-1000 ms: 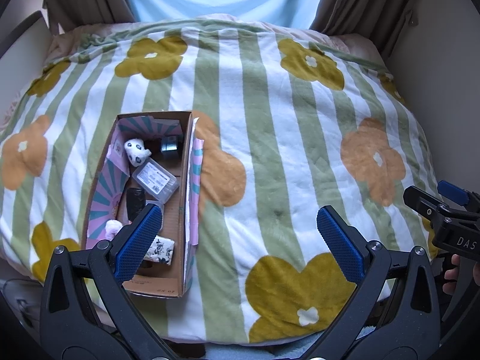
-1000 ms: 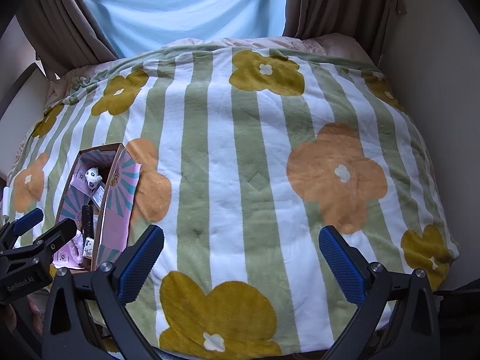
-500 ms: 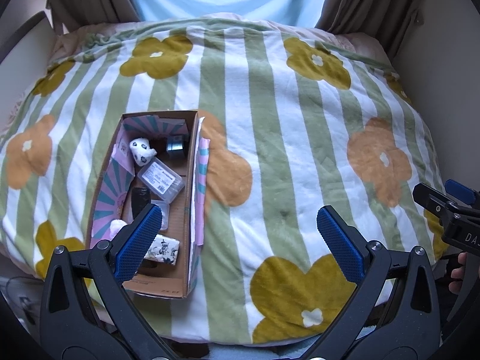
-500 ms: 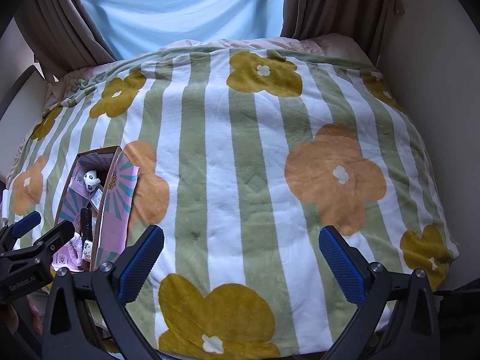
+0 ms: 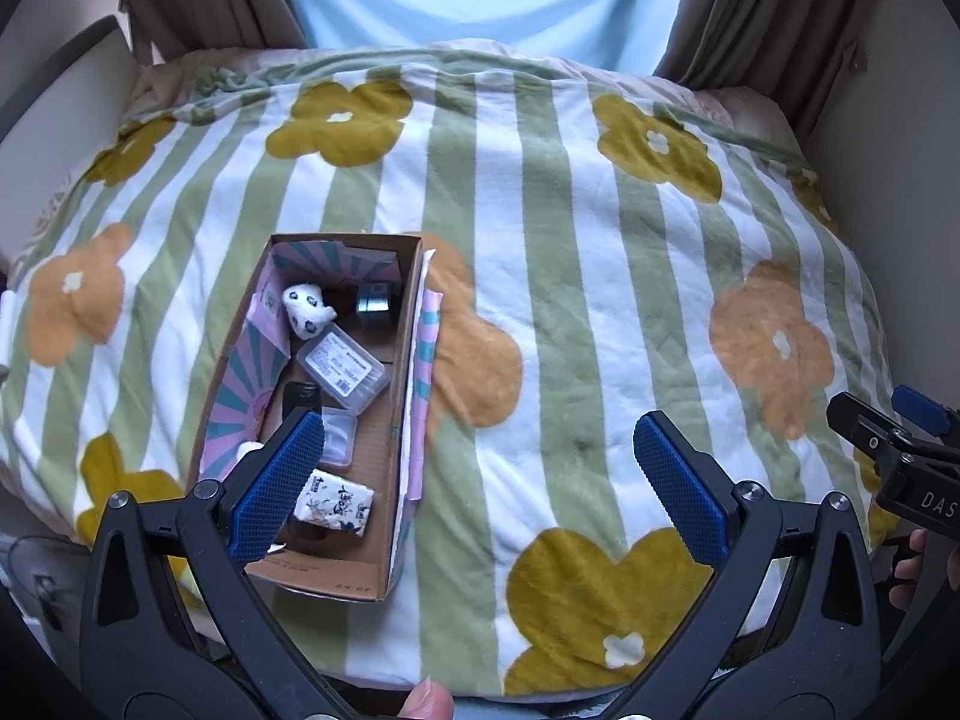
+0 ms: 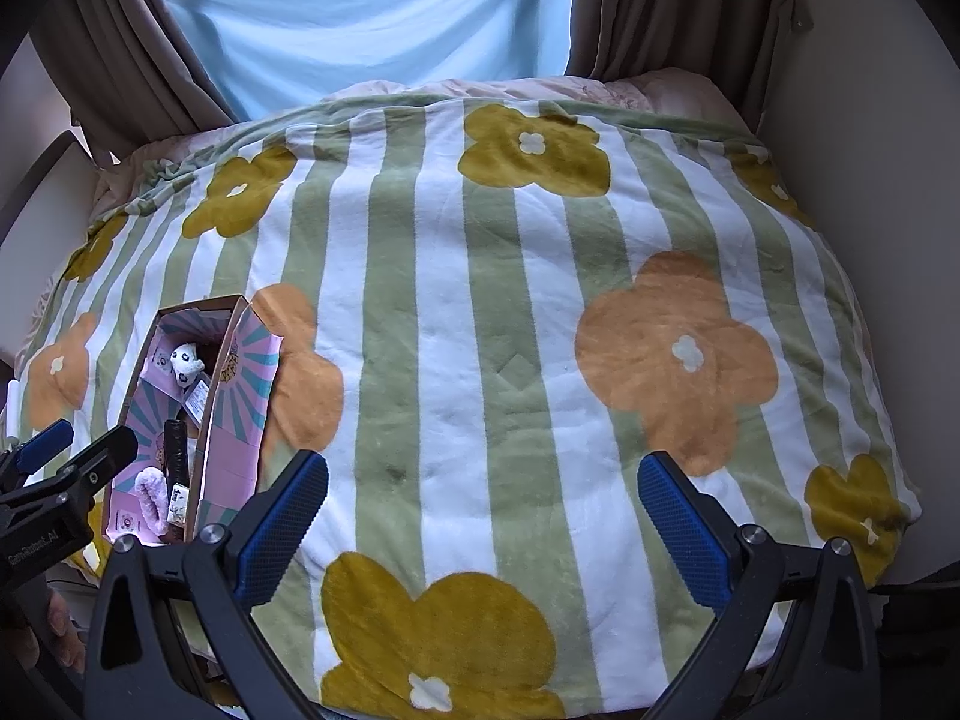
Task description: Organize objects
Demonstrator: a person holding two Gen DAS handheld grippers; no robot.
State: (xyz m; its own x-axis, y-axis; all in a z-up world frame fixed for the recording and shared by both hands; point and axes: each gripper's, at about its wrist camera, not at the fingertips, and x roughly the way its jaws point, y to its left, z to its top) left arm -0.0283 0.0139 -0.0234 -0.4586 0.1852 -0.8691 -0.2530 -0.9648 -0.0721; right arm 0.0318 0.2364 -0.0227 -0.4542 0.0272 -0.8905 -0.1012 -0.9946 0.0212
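Note:
An open cardboard box (image 5: pixel 403 360) with a pink and teal lining lies on the bed's left side, also seen in the right wrist view (image 6: pixel 240 414). Inside it are a white spotted plush (image 5: pixel 306 311), a clear plastic case (image 5: pixel 343 367), a dark metal cylinder (image 5: pixel 373 299), a black item (image 5: pixel 300 397) and a printed tissue pack (image 5: pixel 336 503). My left gripper (image 5: pixel 480 480) hangs open above the box's near right side, holding nothing. My right gripper (image 6: pixel 483 516) stands open over the blanket's front, holding nothing.
A green and white striped blanket (image 5: pixel 570 300) with yellow and orange flowers covers the bed. Brown curtains (image 6: pixel 672 6) and a light blue drape (image 6: pixel 360 18) hang behind it. A wall (image 6: pixel 870 150) runs along the right. A fingertip (image 5: pixel 427 705) shows at the bottom edge.
Both grippers have drawn slightly back and up from the bed; the box and blanket sit a little farther off. Both stay open. Nothing on the bed moved.

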